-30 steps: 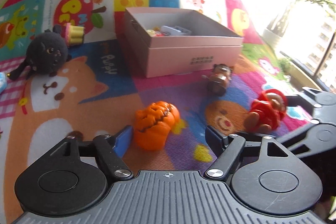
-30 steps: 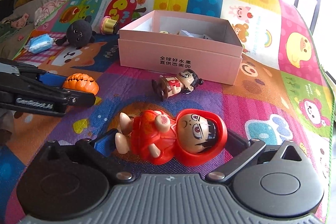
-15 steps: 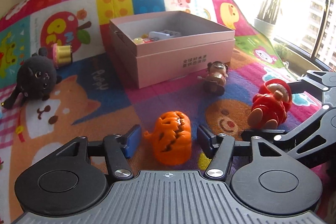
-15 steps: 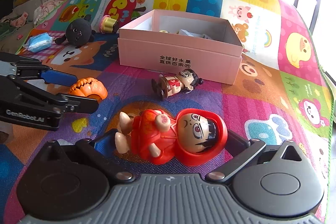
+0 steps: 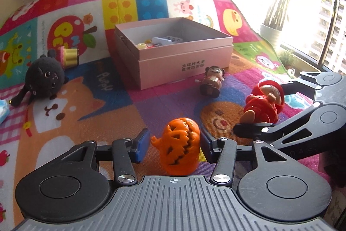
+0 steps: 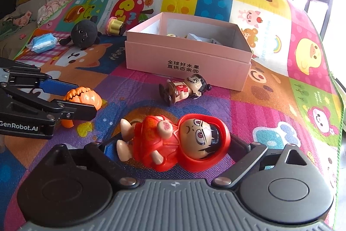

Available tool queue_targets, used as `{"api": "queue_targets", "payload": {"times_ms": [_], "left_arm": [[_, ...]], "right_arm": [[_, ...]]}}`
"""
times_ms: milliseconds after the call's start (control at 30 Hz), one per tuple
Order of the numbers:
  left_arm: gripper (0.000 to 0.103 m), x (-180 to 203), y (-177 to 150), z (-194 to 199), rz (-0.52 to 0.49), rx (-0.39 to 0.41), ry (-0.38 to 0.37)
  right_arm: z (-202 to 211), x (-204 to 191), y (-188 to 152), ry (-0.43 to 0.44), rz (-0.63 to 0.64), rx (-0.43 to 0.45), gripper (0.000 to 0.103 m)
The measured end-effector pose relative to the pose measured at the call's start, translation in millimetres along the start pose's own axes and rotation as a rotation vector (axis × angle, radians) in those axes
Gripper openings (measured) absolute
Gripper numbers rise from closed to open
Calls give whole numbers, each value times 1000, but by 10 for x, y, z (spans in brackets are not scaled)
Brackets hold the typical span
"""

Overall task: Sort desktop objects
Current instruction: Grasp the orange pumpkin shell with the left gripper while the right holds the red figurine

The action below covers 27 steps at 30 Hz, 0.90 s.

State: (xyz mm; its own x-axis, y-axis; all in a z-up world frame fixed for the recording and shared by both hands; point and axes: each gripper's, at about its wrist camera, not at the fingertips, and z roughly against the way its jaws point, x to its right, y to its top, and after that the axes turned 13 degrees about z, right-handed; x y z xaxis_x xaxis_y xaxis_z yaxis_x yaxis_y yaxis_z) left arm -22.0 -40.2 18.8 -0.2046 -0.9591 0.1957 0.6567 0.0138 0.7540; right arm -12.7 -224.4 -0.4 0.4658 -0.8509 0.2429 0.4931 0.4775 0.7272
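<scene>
Closer now than 1 second back, the orange pumpkin toy [image 5: 180, 142] sits on the play mat [image 5: 121, 114] between the left gripper's [image 5: 175, 144] parted fingers (right pad touching), while the right gripper [image 6: 173, 144] stays spread around the red-hooded figurine [image 6: 179, 142], near the pink box [image 6: 188, 53].

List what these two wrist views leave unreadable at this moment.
- Pink box contents: in both views the near wall hides all but a few tops.
- Right gripper pads: in its own view the red doll covers them, so contact is unclear.
- Left gripper: its own view shows a gap on one side of the orange pumpkin; the other side looks close, touching uncertain.
- Blue packet: cut by the left view's edge.
</scene>
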Motion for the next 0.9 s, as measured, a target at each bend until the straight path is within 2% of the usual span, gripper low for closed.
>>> {"api": "queue_targets", "payload": {"times_ms": [133,233,400,533,633,700,900], "left_arm": [[54,90,74,156,-24,42,-18],[41,158,202,274,-39,93,-21],[41,248,455,429,-73,188,-16],[43,267,490,447,-87,181,-33],[56,267,335,354,-89,117,-46],[69,237,223,258,-82,75,-42],[79,106,51,-37,-28,-6,5]], "right_arm": [[189,74,95,-6,2,57,95],[366,170,216,-20,-3,111,95],[684,289,424,-70,24,217,95],[840,341,521,-99,42,277,95],[804,341,471,-86,29,260,95],[707,312,393,-75,15,223,95],[298,198,75,-10,-35,77,95]]}}
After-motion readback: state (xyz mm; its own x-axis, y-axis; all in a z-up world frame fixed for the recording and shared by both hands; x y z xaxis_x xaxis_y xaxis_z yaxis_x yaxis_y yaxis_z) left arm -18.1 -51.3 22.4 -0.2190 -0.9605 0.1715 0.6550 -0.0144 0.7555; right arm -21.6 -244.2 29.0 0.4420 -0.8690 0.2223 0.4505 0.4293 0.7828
